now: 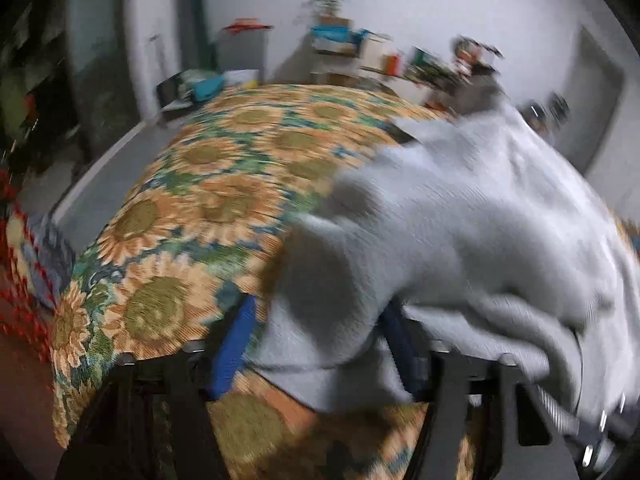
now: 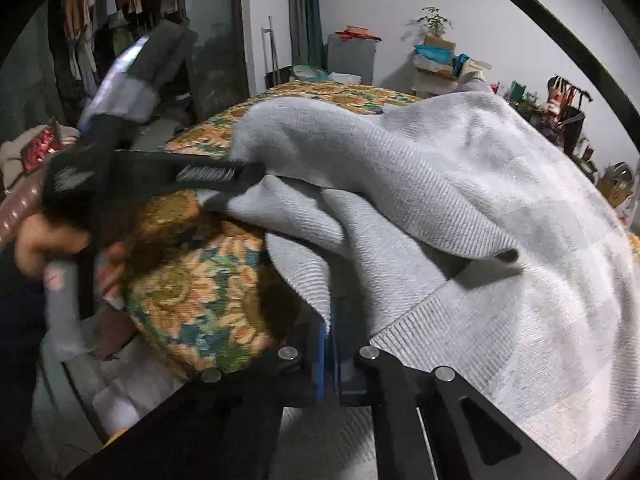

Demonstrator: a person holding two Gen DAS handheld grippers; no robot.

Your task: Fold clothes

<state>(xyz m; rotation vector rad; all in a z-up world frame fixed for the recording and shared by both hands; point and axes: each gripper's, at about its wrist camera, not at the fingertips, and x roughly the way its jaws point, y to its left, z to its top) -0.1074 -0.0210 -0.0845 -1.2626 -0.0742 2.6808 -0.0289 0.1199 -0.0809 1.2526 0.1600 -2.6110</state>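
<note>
Both claws are gripping the grey sweater on the bed: the right claw is pinching its near hem, and the left claw is clamping a fold.

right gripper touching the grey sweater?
Touching. The right wrist view shows the right gripper with its blue pads closed on a hanging fold of the grey sweater.

Both wrist cams sat close over the bed, angled down; the 2 shared the grey sweater and back wall.
</note>
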